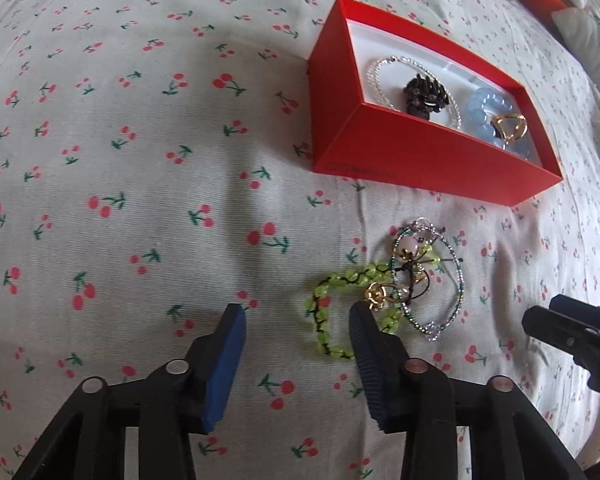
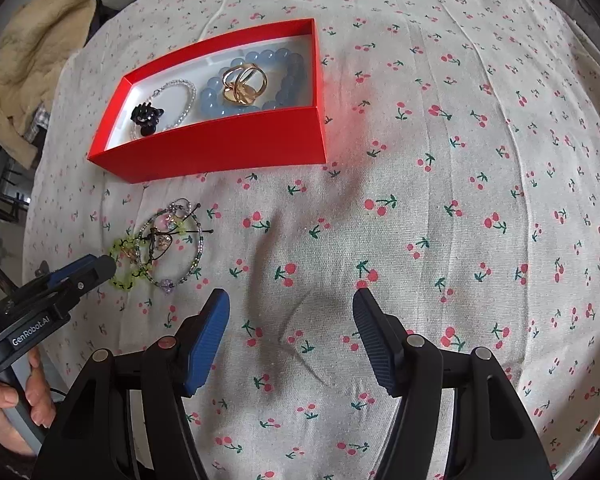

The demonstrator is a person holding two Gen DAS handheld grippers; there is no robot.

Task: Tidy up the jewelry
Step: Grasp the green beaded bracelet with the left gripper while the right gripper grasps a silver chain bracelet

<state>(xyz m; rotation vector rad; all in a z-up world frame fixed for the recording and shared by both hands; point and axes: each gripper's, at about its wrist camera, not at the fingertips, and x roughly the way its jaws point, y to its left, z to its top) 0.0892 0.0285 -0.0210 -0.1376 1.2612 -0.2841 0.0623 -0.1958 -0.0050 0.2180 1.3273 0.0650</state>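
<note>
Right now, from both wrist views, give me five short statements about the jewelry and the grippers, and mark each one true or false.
1. The red box already holds a blue bead bracelet. True.
2. The green bead bracelet lies inside the box. False: it lies on the cherry-print cloth, tangled with other pieces.
3. The left gripper is clamped on a ring. False: it is open and holds nothing.
4. The right gripper is open over bare cloth. True.
5. The gold rings rest within the blue bracelet's loop. True.

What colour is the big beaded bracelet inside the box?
Pale blue bracelet, clearest in the right wrist view.
</note>
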